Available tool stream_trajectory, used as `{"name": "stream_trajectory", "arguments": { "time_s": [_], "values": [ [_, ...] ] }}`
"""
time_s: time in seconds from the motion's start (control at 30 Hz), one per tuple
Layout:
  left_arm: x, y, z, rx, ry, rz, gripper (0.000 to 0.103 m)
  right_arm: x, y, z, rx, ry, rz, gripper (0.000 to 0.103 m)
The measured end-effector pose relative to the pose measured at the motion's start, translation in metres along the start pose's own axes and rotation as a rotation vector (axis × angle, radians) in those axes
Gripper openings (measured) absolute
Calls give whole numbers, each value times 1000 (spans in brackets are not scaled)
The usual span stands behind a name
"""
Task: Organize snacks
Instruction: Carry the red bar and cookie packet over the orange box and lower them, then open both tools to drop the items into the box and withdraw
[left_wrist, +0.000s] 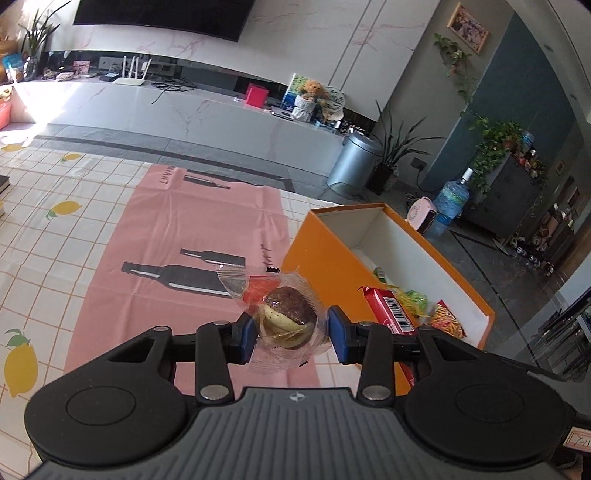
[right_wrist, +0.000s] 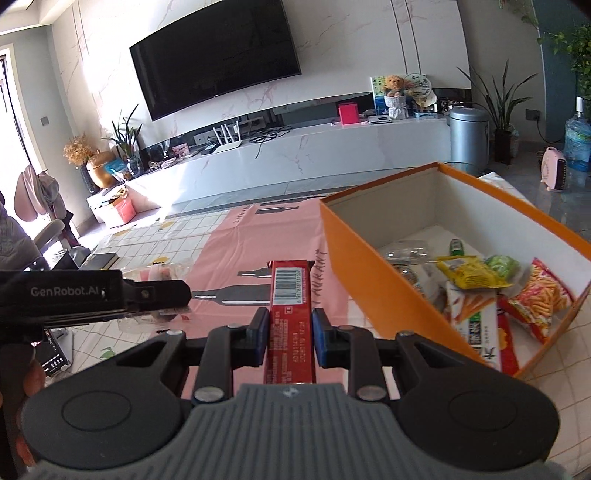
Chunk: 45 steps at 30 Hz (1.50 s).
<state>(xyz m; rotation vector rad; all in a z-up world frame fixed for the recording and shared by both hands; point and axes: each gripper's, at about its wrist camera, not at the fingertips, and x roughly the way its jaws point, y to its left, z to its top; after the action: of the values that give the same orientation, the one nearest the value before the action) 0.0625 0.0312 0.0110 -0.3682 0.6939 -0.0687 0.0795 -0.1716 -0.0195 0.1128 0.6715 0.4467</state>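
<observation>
**A:** Right under our nose, the left tool (left_wrist: 291, 334) has its blue pads squeezed partway in on a wrapped chocolate pie (left_wrist: 290, 314), held up off the surface (left_wrist: 55, 236). Loose clear wrapper sticks out toward 11 o'clock, and that's our worry: if the pads are mostly on film rather than on the cake, it could slide out on the way over.

**B:** Same deal on our other side. The right tool (right_wrist: 289, 338) is nearly fully closed on a red snack bar (right_wrist: 290, 306), which pokes straight out at 12 o'clock. It's long and gripped low, so it could swing or clip the orange box (right_wrist: 369, 273) wall when we go in.

**A:** The box sits at about 2 o'clock from both of us, and it's already got bags piled in the near end. We'd guess the far end is the safer drop, or stuff rides up over the rim.

**B:** Also, our tools are close together. The left one shows at 9 o'clock in the right view, so both heading for the same box could bump.

**A:** Otherwise just the pink mat (left_wrist: 177, 236) below us, nothing blocking. TV stand and bin are well away.
</observation>
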Motion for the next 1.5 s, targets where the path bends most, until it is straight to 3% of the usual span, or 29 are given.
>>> {"name": "stream_trajectory", "arguments": {
  "time_s": [0.37,0.67,0.93,1.13,1.5],
  "values": [
    [33,-70,26,152,52,-150,45,-30,-88,37,44,75,-97,22],
    [105,-111,50,269,178,-179,45,5,-141,70,-5,153,-111,22],
    [167,-119,67,410,277,-136,45,77,-160,96,-105,247,-84,22],
    [208,-111,76,480,360,-39,45,133,-166,114,-180,305,-69,22],
    [244,-112,76,613,472,64,46,212,-166,124,-218,377,-102,22]
  ]
}}
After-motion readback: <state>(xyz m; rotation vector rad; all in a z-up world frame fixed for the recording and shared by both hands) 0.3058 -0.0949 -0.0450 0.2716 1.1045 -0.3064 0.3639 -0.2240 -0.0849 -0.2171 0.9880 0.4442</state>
